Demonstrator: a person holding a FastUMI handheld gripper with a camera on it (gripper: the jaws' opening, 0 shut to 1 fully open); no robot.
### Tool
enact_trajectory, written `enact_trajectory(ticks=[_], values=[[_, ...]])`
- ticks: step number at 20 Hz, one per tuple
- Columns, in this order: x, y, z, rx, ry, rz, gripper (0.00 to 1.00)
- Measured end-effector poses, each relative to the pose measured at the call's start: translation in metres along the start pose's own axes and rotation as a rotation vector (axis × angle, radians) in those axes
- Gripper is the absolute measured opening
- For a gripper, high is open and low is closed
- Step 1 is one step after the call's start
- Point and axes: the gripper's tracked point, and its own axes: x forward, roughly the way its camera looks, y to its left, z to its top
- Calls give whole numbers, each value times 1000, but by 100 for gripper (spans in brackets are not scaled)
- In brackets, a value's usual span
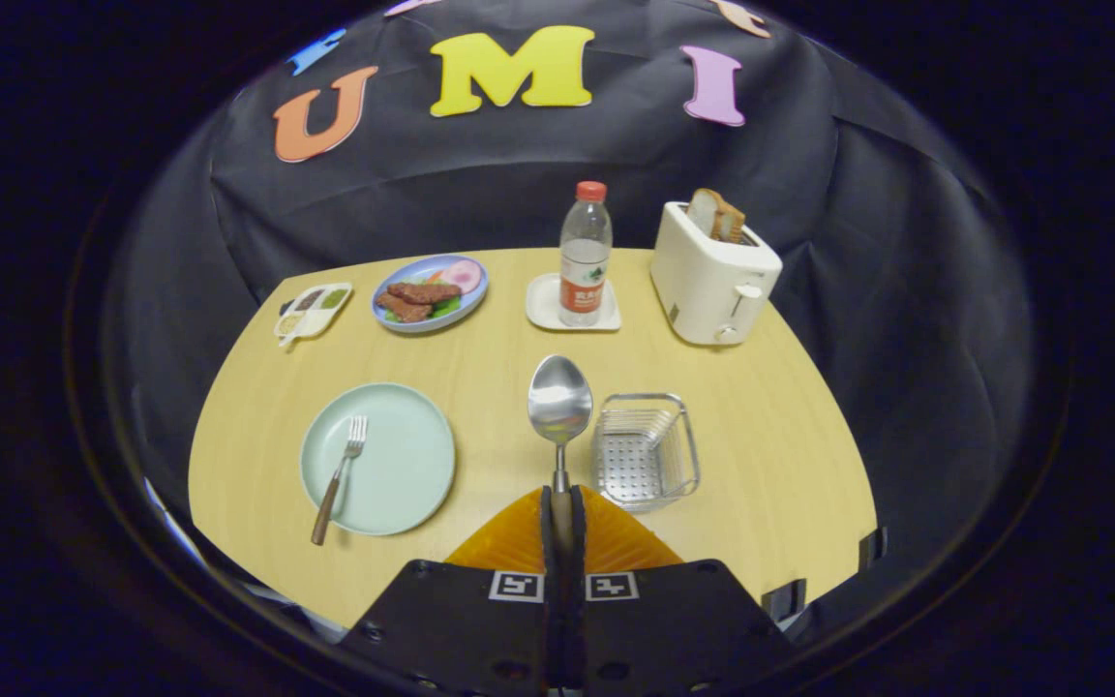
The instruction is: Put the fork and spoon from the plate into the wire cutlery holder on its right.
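Note:
My gripper (562, 513) is shut on the spoon's handle, and the spoon (560, 407) stands up from between the fingers with its steel bowl held above the table. Just right of the spoon sits the wire cutlery holder (643, 450), with nothing in it. Off to the left, the pale green plate (378, 458) carries the fork (341, 476), which has a wooden handle, its tines pointing away from me. The fingers are raised above the table's near edge, between the plate and the holder.
At the back stand a water bottle (585, 254) on a white coaster (572, 303), a white toaster (712, 276) with bread in it, a blue plate of food (430, 292) and a small sauce tray (313, 311). The wooden table (770, 426) ends near the fingers.

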Motion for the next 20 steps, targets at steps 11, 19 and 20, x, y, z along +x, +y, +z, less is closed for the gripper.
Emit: enact_trajectory(ticks=[11,19,20], values=[[16,-41,-2,29,180,23,2],[25,-46,0,24,275,19,2],[26,-49,-2,23,293,8,5]])
